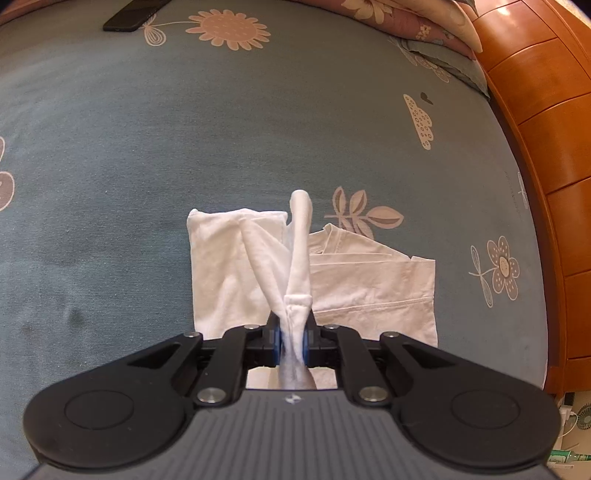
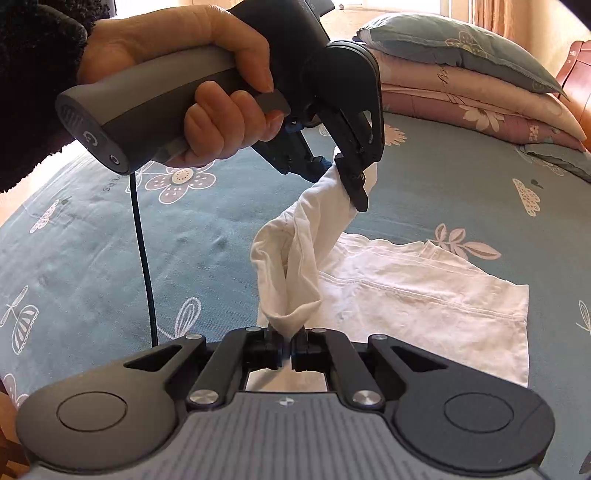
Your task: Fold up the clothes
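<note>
A bed [image 1: 147,147] covered in a grey-blue sheet printed with pale flowers and leaves carries everything. A white garment [image 1: 373,291] lies partly flat on the sheet, one end raised off it. Well beyond the garment, near the bed's far edge, rests a dark phone [image 1: 131,16]. Also beyond the garment, at the bed's head, folded quilts [image 2: 461,99] are stacked with a pillow [image 2: 454,48] on top.

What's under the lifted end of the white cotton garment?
Under the lifted end of the white cotton garment, pinched by left gripper and right gripper, lie its flat folded layers, then the blue floral bedsheet. Anything beneath those layers is hidden.
</note>
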Demonstrator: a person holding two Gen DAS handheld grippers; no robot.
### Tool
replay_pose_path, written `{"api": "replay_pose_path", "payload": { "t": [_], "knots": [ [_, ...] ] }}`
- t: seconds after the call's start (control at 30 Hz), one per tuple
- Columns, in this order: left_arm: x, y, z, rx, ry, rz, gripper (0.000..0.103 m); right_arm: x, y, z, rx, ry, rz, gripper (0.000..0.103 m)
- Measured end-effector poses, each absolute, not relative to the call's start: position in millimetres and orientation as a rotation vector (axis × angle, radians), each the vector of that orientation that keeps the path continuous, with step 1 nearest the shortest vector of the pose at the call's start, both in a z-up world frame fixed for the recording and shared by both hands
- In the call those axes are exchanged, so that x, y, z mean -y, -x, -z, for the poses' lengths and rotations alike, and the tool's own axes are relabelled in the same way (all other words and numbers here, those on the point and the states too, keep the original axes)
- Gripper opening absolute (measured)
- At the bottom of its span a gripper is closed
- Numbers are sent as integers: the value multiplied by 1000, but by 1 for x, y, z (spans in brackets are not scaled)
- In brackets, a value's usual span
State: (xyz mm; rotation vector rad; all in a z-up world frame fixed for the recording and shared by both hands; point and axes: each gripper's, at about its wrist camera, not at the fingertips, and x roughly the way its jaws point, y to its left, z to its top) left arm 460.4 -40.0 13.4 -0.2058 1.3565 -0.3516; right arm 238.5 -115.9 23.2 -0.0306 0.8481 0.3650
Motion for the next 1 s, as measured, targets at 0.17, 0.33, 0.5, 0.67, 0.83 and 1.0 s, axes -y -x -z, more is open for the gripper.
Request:
{"api": "replay_pose_path", "payload": {
  "t": [0.17, 0.33, 0.5, 0.67, 0.83, 1.0],
  "knots": [
    [76, -458, -6, -1366, 189, 368, 8, 149, -239, -20, -868, -35, -321, 5],
    [118, -454, 8, -1373, 152, 380, 8, 190, -236, -8, -899, -119, -266, 5],
    [162, -450, 23, -1369, 88, 397, 8, 223, -231, 5, -922, -184, -215, 5],
    [196, -441, 30, -1341, -2, 400, 8, 250, -226, 17, -932, -245, -179, 5],
    [217, -434, 36, -1318, -35, 384, 8, 266, -222, 24, -930, -278, -155, 5],
    [233, -428, 35, -1289, -59, 365, 8, 284, -218, 30, -927, -319, -129, 5]
  ]
}}
